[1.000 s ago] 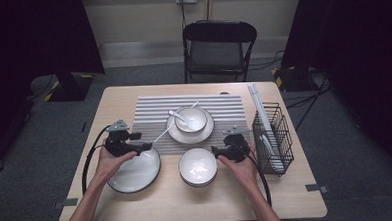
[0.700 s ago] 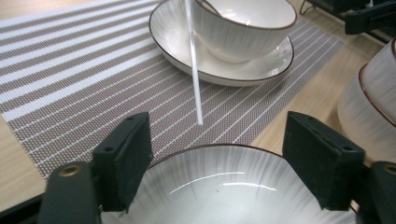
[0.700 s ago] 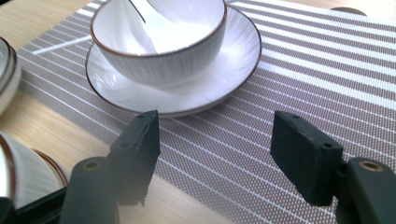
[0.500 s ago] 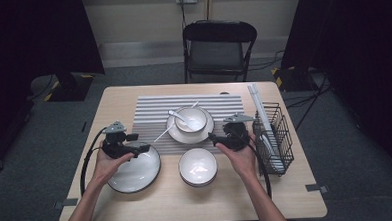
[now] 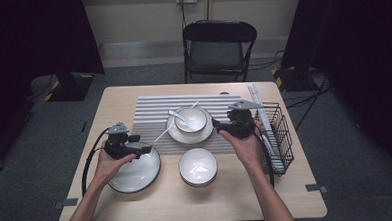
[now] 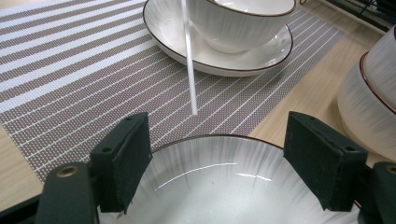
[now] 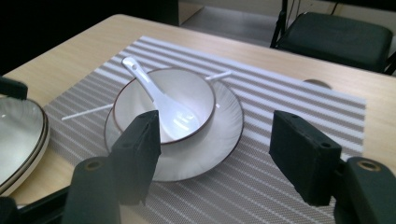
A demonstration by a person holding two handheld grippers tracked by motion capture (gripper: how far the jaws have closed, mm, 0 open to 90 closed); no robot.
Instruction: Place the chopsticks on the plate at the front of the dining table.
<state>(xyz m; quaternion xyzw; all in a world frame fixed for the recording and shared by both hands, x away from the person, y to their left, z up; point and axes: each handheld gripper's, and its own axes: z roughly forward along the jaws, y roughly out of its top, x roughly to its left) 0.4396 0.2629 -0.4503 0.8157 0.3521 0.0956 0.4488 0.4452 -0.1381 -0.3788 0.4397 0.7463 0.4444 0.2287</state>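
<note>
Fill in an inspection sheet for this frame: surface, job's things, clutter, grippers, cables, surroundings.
Surface: wooden table with a striped placemat.
Job's things: white spoon in a small bowl on a saucer; a thin white stick leans on the saucer; large plate; empty bowl; black wire rack at the right edge.
Clutter: nothing seen.
Grippers: left gripper open over the large plate's rim; right gripper open, facing the small bowl.
Cables: black cable loops from the left gripper.
Surroundings: folding chair behind the table, dark curtains.
</note>
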